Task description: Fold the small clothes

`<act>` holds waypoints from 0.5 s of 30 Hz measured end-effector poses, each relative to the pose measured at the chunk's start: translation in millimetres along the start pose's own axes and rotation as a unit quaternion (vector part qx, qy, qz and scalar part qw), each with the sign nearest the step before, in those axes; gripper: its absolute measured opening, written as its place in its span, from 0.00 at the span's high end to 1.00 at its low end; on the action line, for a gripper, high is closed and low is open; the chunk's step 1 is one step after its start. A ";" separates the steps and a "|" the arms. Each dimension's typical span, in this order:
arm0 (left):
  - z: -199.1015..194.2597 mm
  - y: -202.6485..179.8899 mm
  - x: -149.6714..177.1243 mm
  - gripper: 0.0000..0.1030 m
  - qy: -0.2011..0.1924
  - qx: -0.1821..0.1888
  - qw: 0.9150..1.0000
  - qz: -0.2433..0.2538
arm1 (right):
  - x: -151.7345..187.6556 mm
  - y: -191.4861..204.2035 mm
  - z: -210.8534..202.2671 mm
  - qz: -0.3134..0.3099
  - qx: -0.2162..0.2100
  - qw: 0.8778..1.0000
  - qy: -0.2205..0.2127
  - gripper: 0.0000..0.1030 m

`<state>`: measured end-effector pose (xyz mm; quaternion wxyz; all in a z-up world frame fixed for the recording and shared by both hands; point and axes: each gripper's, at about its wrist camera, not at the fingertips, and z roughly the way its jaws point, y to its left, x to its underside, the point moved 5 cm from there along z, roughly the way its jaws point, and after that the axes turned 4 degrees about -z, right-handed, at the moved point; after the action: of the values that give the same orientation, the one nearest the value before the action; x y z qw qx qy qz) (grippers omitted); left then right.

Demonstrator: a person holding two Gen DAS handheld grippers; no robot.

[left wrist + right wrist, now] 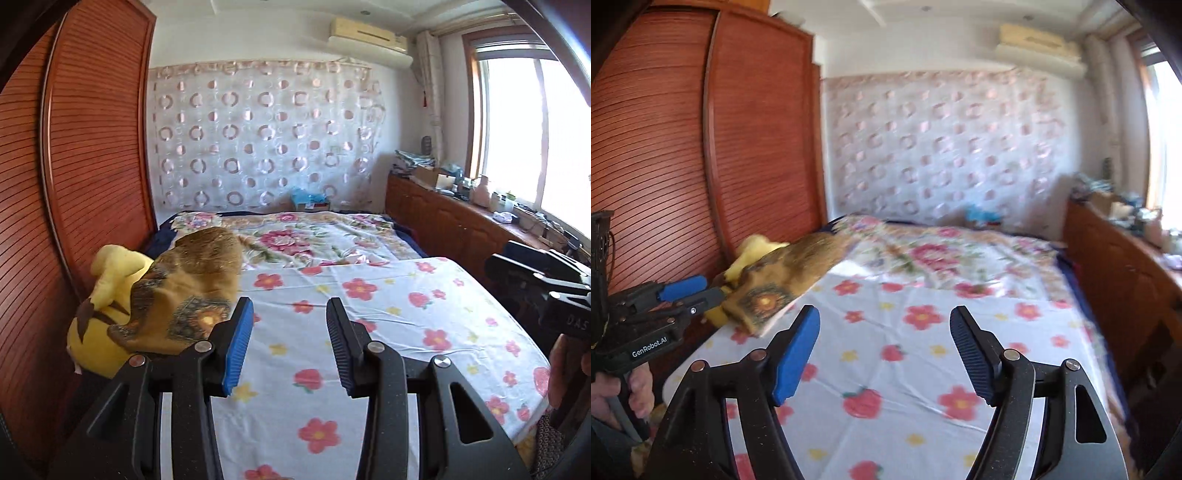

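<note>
A folded brown patterned garment (192,284) lies on a yellow plush toy (107,295) at the left edge of the bed, beside the wardrobe. My left gripper (290,306) is open above the flowered sheet (406,332), just right of the garment, with nothing between its fingers. In the right wrist view the same garment (790,273) is blurred and the left gripper (711,290) points at its near end, apart from it. My right gripper (883,314) stands wide open over the sheet (923,369), empty. Its black housing (554,295) shows at the right edge of the left wrist view.
A tall red-brown slatted wardrobe (92,147) runs along the bed's left side. A low wooden cabinet (443,221) cluttered with small items stands under the window on the right. A second floral cover (295,236) covers the bed's far half. A hand (613,391) holds the left tool.
</note>
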<state>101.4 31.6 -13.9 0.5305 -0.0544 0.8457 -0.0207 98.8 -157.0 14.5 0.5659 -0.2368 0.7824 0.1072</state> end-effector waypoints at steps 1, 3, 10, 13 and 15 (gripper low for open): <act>-1.7 -5.9 -0.8 0.59 -0.002 0.004 1.000 0.002 | 1.1 -2.3 -8.5 0.003 0.013 1.000 -0.004 0.27; -4.6 -16.4 -2.3 0.59 -0.005 0.012 1.000 0.006 | 3.4 -5.4 -26.5 0.010 0.035 0.999 -0.013 0.27; -13.9 -30.7 -6.3 0.59 -0.009 0.020 1.000 0.004 | 14.3 2.4 -43.5 0.026 0.057 0.998 -0.017 0.27; -16.2 -33.1 -6.4 0.59 -0.010 0.019 1.000 0.008 | 16.9 9.1 -38.6 0.032 0.059 0.998 -0.017 0.27; -16.8 -33.5 -6.2 0.59 -0.010 0.018 1.000 0.009 | 17.7 13.1 -31.6 0.036 0.057 0.998 -0.014 0.27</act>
<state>91.3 -1.3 2.1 0.5404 -0.0378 0.8400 -0.0307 61.6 -163.9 7.2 0.5856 -0.1740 0.7870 0.0859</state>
